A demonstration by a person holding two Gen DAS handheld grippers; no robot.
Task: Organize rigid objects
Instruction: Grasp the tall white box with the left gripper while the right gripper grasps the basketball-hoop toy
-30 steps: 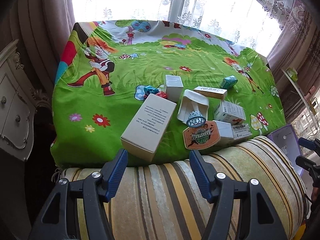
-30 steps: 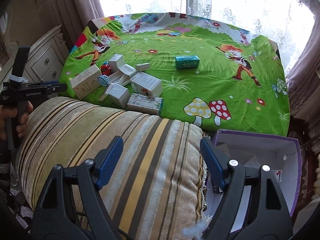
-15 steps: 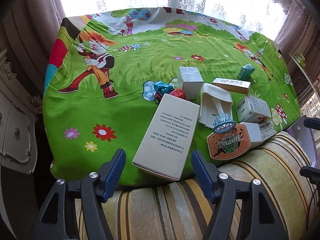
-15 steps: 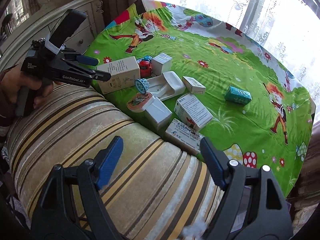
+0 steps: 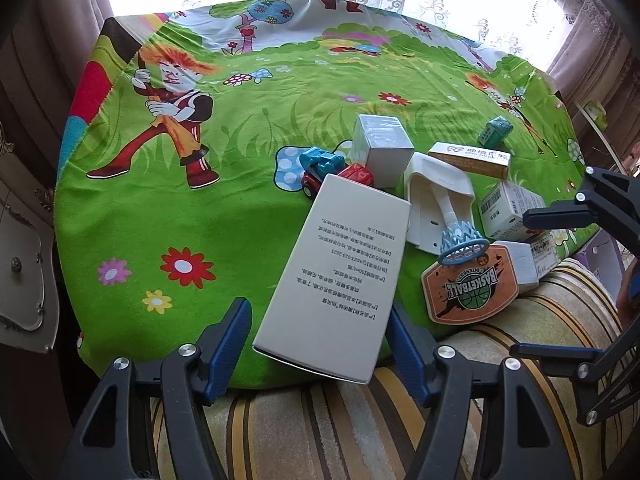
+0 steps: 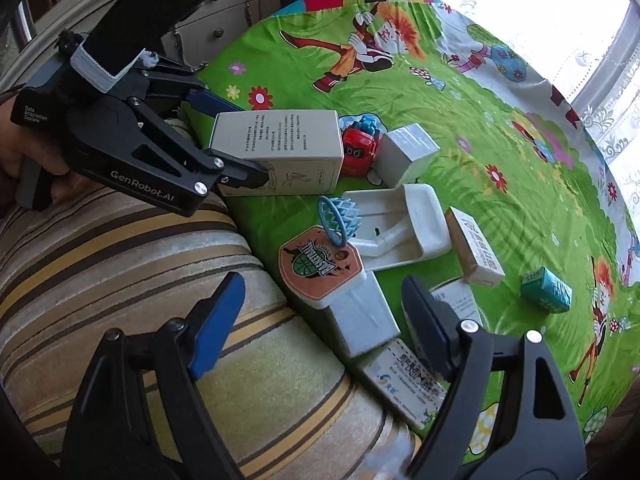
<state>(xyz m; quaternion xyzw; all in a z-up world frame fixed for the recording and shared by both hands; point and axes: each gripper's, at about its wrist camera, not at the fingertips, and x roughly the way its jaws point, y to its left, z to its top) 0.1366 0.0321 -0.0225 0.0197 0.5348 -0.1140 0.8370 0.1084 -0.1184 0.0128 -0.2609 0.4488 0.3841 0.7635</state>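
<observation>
A long grey carton (image 5: 340, 276) with printed text lies on the green cartoon cloth (image 5: 200, 220). My left gripper (image 5: 320, 344) is open, its blue fingers either side of the carton's near end; the right wrist view (image 6: 224, 148) shows the same. A toy basketball hoop with an orange backboard (image 6: 320, 264) lies by a white tray (image 6: 404, 228). My right gripper (image 6: 324, 320) is open just above the hoop's white base (image 6: 360, 320). A red toy car (image 6: 358, 146), a grey cube box (image 6: 404, 154) and several small cartons lie around.
A striped cushion (image 6: 120, 280) fills the near side below both grippers. A teal box (image 6: 546, 290) lies apart to the right. A white cabinet (image 5: 20, 260) stands left of the table. Curtains and a bright window are behind.
Both grippers moved forward toward the pile. The left now straddles the long carton's end. The right swung left over the basketball hoop.
</observation>
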